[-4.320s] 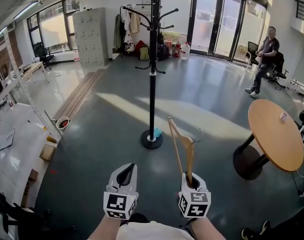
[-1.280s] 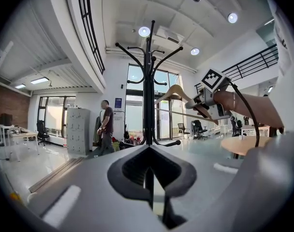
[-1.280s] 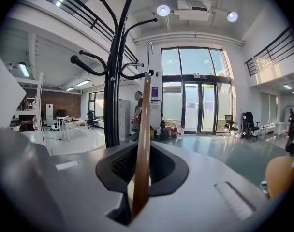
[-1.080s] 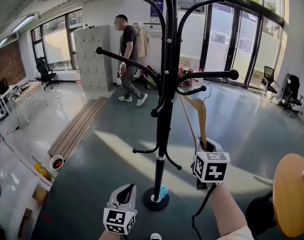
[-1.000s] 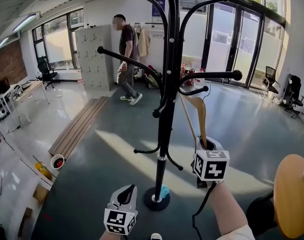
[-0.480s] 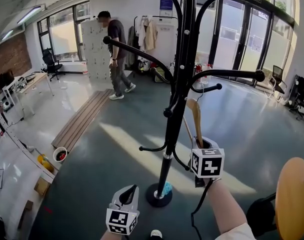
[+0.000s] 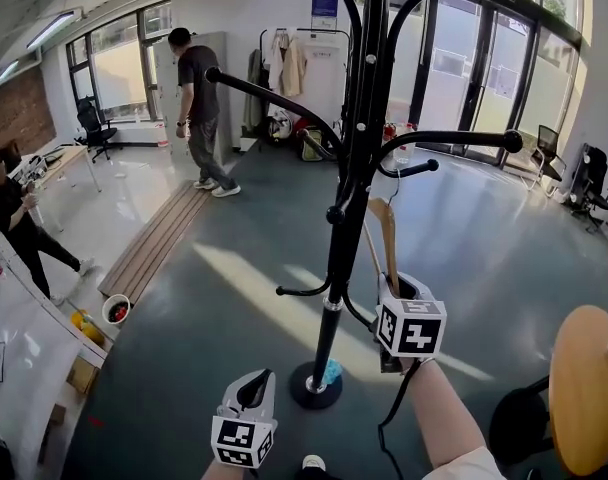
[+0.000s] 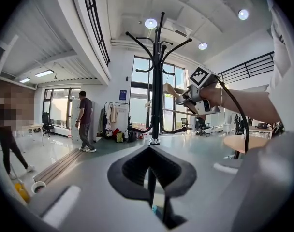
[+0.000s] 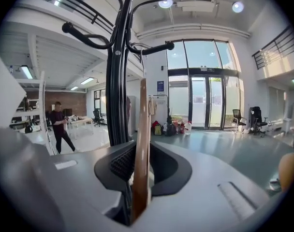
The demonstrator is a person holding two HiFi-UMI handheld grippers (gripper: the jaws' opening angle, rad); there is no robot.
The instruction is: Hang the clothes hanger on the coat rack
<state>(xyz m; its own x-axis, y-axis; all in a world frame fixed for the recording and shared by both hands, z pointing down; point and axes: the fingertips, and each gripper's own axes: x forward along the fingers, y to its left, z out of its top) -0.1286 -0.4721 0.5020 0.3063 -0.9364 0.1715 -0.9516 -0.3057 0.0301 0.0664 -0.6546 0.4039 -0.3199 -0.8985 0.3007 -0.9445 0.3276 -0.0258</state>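
Note:
The black coat rack stands just ahead, its pegs spreading at head height. A wooden clothes hanger stands upright beside the pole, and its wire hook reaches up to a short peg. My right gripper is round the hanger's lower end. Its jaws have just been opening. In the right gripper view the hanger still stands between them with a dark gap on its left. My left gripper hangs low and shut, holding nothing, left of the rack's base.
A round wooden table is at the right edge. One person walks at the back by grey lockers, and another stands at the far left. A wooden floor strip and a small bucket lie to the left.
My right gripper has sunk a little with the hanger, bringing the hook down to the short peg. The walking person has moved left, and a second person has come into view at the left.

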